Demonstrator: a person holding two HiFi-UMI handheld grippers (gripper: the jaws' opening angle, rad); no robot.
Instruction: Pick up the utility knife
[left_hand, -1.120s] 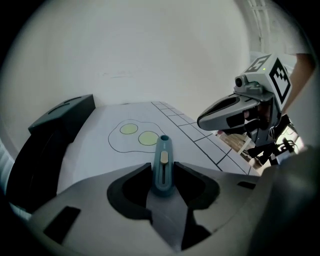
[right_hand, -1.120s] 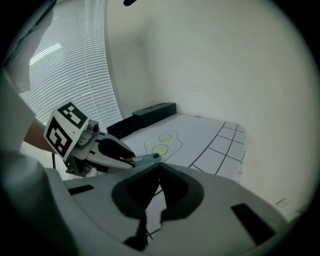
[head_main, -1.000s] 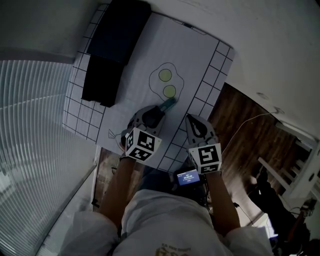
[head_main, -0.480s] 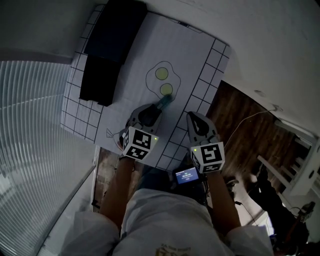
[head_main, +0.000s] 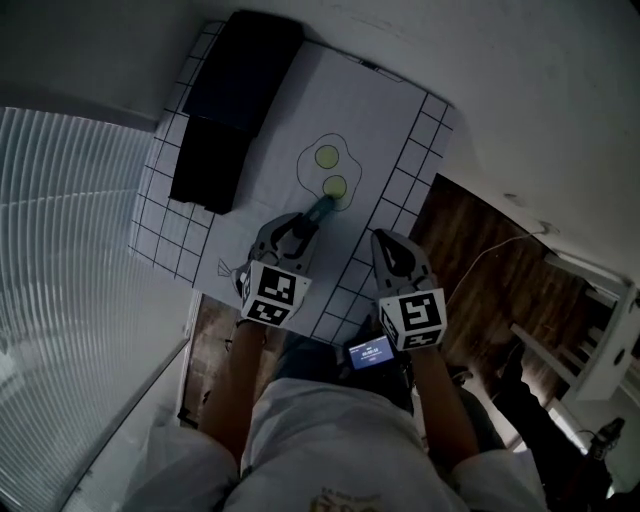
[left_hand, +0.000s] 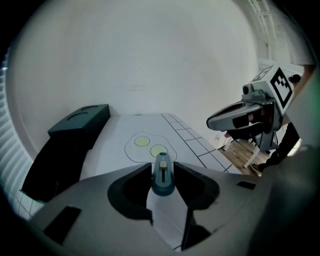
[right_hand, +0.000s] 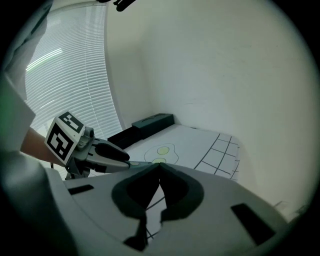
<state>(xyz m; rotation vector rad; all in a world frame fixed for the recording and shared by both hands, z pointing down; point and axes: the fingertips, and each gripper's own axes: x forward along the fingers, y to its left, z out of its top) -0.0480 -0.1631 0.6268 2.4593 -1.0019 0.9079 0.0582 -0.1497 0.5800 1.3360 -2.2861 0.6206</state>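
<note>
Head view first: the left gripper (head_main: 306, 222) is clamping the knife (head_main: 323, 206), and the teal handle is sticking out past the jaws, its long axis running up and to the right toward the egg drawing (head_main: 331, 168), free end just at the lower yolk. It is hanging over the white mat (head_main: 372, 108), with the black box (head_main: 236, 72) well off to the far left. Both forearms are reaching forward from the body, marker cubes toward the camera, and the right gripper (head_main: 383, 238) is sitting beside the left, apart from the knife, over the mat's grid border. Left gripper view now: the knife (left_hand: 163, 181) is lying straight along the jaws, pointing away from the camera, slider on top, both jaws pressing on its sides, and the gripper is tipping down at the mat. Right gripper view: the right gripper (right_hand: 159, 167) is holding nothing, its jaws meeting at the tips, with the left gripper showing off to the left.
</note>
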